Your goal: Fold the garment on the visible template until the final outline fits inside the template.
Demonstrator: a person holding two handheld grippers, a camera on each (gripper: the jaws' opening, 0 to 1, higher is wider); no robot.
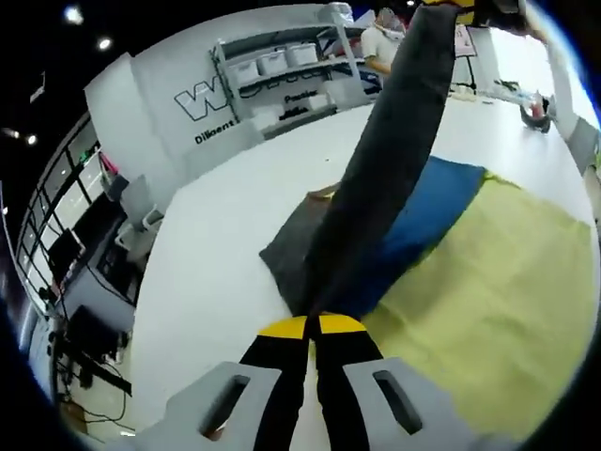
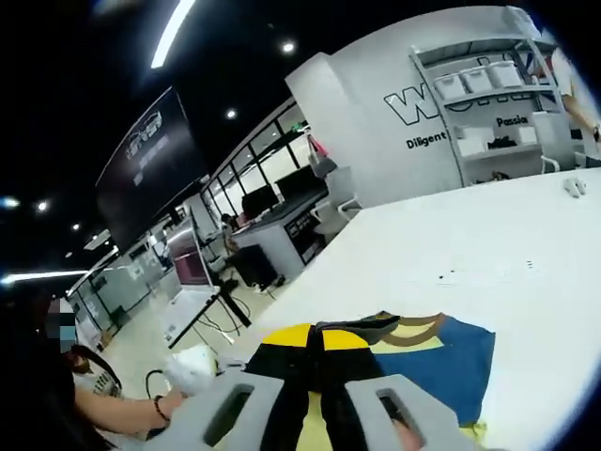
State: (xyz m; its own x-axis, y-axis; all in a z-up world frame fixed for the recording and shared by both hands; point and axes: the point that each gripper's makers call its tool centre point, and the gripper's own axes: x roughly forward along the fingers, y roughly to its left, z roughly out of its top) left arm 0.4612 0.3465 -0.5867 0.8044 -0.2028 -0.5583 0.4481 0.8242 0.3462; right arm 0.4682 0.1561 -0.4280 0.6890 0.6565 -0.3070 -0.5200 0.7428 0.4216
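The left gripper (image 1: 313,331) is clamped on the dark grey garment (image 1: 380,169), pulling a long strip up off the white tabletop (image 1: 225,244) above the yellow template (image 1: 488,301) and a blue cloth (image 1: 432,211). The right gripper (image 2: 319,343) also pinches dark fabric, lifted over the tabletop.

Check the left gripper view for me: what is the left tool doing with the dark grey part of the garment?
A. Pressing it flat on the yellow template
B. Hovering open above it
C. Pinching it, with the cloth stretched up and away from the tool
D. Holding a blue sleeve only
C: in the left gripper view the left tool is shut on the dark grey cloth, which runs taut away above the yellow template.
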